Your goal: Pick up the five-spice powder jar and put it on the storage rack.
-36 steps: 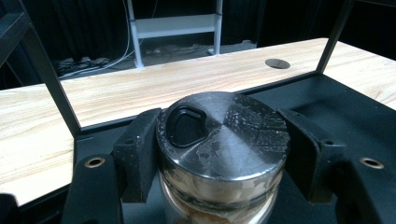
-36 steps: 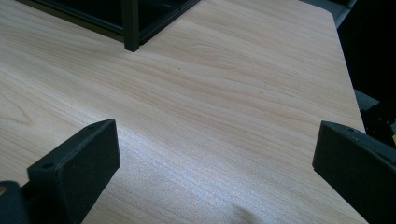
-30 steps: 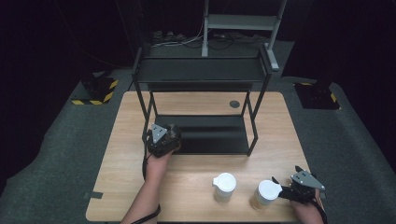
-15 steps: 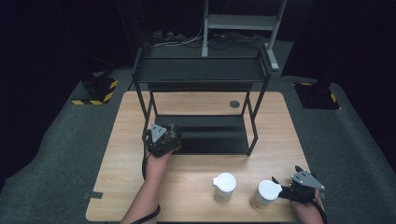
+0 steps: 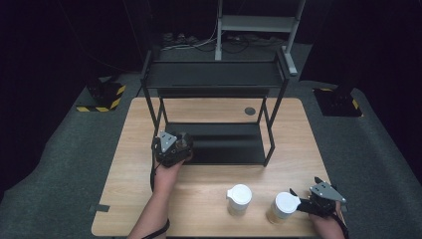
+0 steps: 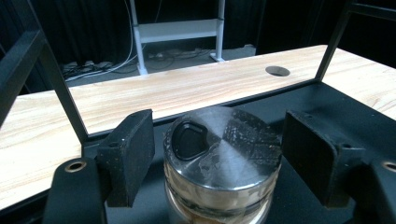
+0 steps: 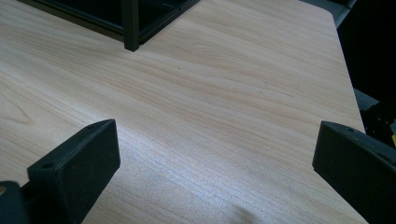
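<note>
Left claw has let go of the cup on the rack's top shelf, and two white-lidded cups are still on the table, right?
Not the top shelf. The high view shows the left claw at the rack's bottom shelf, and the left gripper view shows the cup standing there between jaws that have just been opening. Two white-lidded cups are on the table.

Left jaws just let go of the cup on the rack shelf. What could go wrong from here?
1. The left gripper has just been opening, with the clear lidded cup between its jaws, small gaps either side. Pulling back crooked may clip and tip it.
2. The cup sits near the front edge of the black metal rack's lower shelf, so a nudge might drop it onto the wooden table.
3. The open right gripper sits close beside a white-lidded cup; a stray move may topple it.
</note>
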`<action>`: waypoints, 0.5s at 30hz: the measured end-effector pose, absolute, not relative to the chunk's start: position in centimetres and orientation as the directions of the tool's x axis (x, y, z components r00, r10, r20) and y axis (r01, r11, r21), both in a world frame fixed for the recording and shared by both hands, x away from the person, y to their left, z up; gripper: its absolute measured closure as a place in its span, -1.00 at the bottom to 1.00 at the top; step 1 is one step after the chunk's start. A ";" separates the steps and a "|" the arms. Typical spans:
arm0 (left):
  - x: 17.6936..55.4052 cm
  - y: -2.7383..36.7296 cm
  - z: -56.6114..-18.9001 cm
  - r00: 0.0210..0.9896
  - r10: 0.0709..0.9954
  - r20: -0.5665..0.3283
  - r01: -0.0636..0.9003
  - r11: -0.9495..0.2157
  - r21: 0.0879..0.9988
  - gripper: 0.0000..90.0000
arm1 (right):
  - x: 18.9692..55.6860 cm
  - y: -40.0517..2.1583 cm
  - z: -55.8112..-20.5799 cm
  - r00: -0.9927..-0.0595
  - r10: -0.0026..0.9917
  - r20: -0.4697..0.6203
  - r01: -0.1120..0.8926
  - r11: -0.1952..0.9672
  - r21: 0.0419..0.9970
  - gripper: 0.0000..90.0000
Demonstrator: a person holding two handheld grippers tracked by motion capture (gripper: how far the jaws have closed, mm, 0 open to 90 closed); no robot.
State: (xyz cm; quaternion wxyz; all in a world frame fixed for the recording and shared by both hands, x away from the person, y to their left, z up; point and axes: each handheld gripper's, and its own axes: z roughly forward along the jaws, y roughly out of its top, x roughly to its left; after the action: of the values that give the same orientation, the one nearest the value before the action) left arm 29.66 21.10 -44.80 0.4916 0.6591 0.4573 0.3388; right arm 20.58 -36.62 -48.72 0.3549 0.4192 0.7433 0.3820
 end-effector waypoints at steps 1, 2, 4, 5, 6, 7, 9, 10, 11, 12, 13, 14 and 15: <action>29.6 21.1 -44.7 0.352 0.936 -0.004 0.269 -0.098 0.958 -0.42 | 20.6 -36.6 -48.7 -0.397 0.894 -0.207 0.352 0.357 0.865 -1.00; 29.5 21.1 -44.6 0.352 0.936 -0.005 0.267 -0.095 0.959 -0.42 | 20.6 -36.6 -48.7 -0.397 0.894 -0.207 0.352 0.357 0.865 -1.00; 29.3 21.1 -44.4 0.354 0.935 -0.001 0.260 -0.098 0.961 -0.42 | 20.6 -36.6 -48.7 -0.397 0.894 -0.207 0.352 0.357 0.865 -1.00; 29.2 21.1 -44.3 0.354 0.935 0.000 0.259 -0.098 0.961 -0.44 | 20.6 -36.6 -48.7 -0.397 0.894 -0.206 0.352 0.356 0.865 -1.00; 29.1 21.1 -44.2 0.354 0.935 -0.002 0.259 -0.095 0.961 -0.45 | 20.6 -36.6 -48.7 -0.397 0.894 -0.206 0.352 0.356 0.865 -1.00; 29.0 21.1 -44.2 0.356 0.934 -0.005 0.258 -0.093 0.962 -0.48 | 20.6 -36.6 -48.7 -0.398 0.894 -0.206 0.353 0.356 0.865 -1.00; 28.8 21.1 -44.0 0.362 0.932 -0.004 0.256 -0.096 0.962 -0.55 | 20.6 -36.6 -48.7 -0.397 0.894 -0.206 0.353 0.356 0.865 -1.00; 28.7 21.0 -43.8 0.365 0.931 0.004 0.256 -0.105 0.961 -0.57 | 20.6 -36.6 -48.7 -0.397 0.894 -0.206 0.353 0.356 0.865 -1.00; 28.6 21.0 -43.8 0.365 0.931 0.007 0.255 -0.107 0.961 -0.61 | 20.6 -36.6 -48.7 -0.398 0.894 -0.207 0.352 0.357 0.865 -1.00; 28.4 20.9 -43.7 0.365 0.931 0.003 0.253 -0.102 0.962 -0.65 | 20.6 -36.6 -48.7 -0.398 0.894 -0.207 0.352 0.357 0.865 -1.00; 28.2 20.9 -43.6 0.365 0.931 0.003 0.252 -0.102 0.962 -0.67 | 20.6 -36.6 -48.7 -0.398 0.894 -0.208 0.352 0.358 0.865 -1.00; 28.0 20.9 -43.6 0.366 0.931 0.005 0.249 -0.103 0.963 -0.70 | 20.6 -36.6 -48.7 -0.398 0.894 -0.208 0.352 0.357 0.865 -1.00; 27.9 20.9 -43.5 0.369 0.929 0.011 0.245 -0.108 0.963 -0.72 | 20.6 -36.6 -48.7 -0.397 0.894 -0.207 0.352 0.357 0.865 -1.00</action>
State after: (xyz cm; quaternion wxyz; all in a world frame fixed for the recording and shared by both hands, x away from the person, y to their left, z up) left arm 27.90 20.89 -43.50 0.4983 0.6604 0.4445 0.3434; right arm 20.59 -36.61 -48.72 0.3547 0.4190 0.7435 0.3819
